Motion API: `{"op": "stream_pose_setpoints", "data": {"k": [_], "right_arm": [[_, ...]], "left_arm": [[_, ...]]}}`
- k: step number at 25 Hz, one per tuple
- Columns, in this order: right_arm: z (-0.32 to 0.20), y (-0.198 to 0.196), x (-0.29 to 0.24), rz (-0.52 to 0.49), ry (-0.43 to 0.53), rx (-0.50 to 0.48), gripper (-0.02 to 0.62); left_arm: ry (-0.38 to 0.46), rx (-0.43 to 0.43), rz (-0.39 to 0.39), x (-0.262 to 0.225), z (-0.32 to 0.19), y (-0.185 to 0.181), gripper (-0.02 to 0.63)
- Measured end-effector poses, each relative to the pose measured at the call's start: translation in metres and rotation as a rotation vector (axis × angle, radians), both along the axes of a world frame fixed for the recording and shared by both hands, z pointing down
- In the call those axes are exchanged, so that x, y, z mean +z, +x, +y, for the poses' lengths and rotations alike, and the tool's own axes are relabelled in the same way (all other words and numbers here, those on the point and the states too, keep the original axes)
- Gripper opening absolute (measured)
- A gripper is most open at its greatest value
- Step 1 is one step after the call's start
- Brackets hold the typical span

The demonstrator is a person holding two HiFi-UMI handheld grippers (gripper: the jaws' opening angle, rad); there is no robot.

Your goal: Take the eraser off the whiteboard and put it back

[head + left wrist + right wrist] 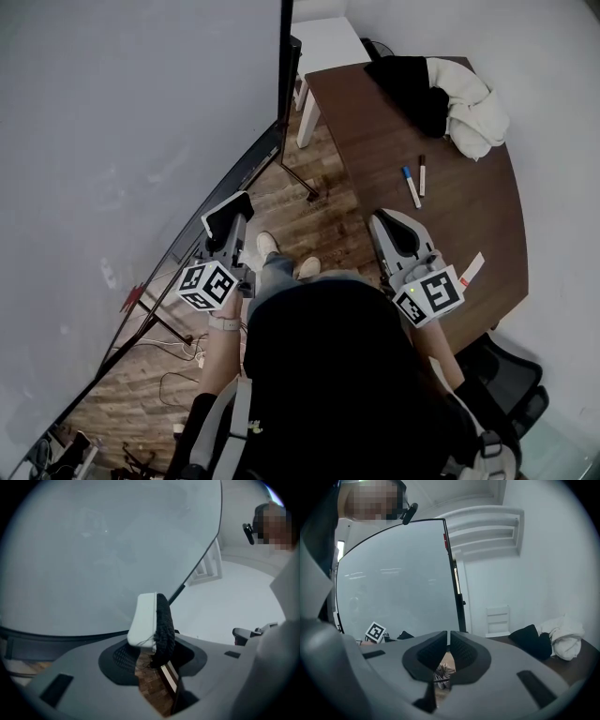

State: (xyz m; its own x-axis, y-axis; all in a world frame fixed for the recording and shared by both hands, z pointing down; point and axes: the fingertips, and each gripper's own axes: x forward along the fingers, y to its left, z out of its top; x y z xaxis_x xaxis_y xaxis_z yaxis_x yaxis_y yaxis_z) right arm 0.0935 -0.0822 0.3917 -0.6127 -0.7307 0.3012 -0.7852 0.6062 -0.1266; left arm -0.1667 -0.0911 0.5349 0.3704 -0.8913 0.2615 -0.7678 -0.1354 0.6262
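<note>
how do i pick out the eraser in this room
Start at the big whiteboard on the left. Just beside it, the left tongs clamp the eraser. It is a block with a white shell and black pad, unlike the thin markers on the table.

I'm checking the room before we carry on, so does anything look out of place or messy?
The eraser is off the whiteboard, clamped in the left hand-held gripper. On the table, black and white clothing lies heaped and two markers lie loose.

Whiteboard (122,141) left, table (375,141) right; markers (412,187) and clothes (455,94) on table
</note>
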Motion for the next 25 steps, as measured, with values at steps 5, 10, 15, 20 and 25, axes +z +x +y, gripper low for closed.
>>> {"op": "stream_pose_setpoints", "data": {"k": [5, 10, 15, 20, 25], "right_arm": [[0.003, -0.009, 0.003, 0.012, -0.008, -0.018, 0.032], [0.006, -0.015, 0.008, 0.020, -0.022, -0.033, 0.032], [0.008, -0.022, 0.008, 0.029, -0.025, -0.040, 0.032], [0.009, -0.025, 0.008, 0.035, -0.023, -0.036, 0.032], [0.013, -0.027, 0.007, 0.045, -0.025, -0.031, 0.032]], "left_arm": [[-0.042, -0.087, 0.117, 0.026, 0.013, -0.021, 0.169], [-0.073, -0.176, 0.246, 0.048, 0.024, -0.040, 0.170], [-0.105, -0.240, 0.365, 0.067, 0.032, -0.053, 0.170], [-0.113, -0.306, 0.493, 0.081, 0.035, -0.067, 0.170], [-0.132, -0.343, 0.594, 0.093, 0.035, -0.077, 0.170]]}}
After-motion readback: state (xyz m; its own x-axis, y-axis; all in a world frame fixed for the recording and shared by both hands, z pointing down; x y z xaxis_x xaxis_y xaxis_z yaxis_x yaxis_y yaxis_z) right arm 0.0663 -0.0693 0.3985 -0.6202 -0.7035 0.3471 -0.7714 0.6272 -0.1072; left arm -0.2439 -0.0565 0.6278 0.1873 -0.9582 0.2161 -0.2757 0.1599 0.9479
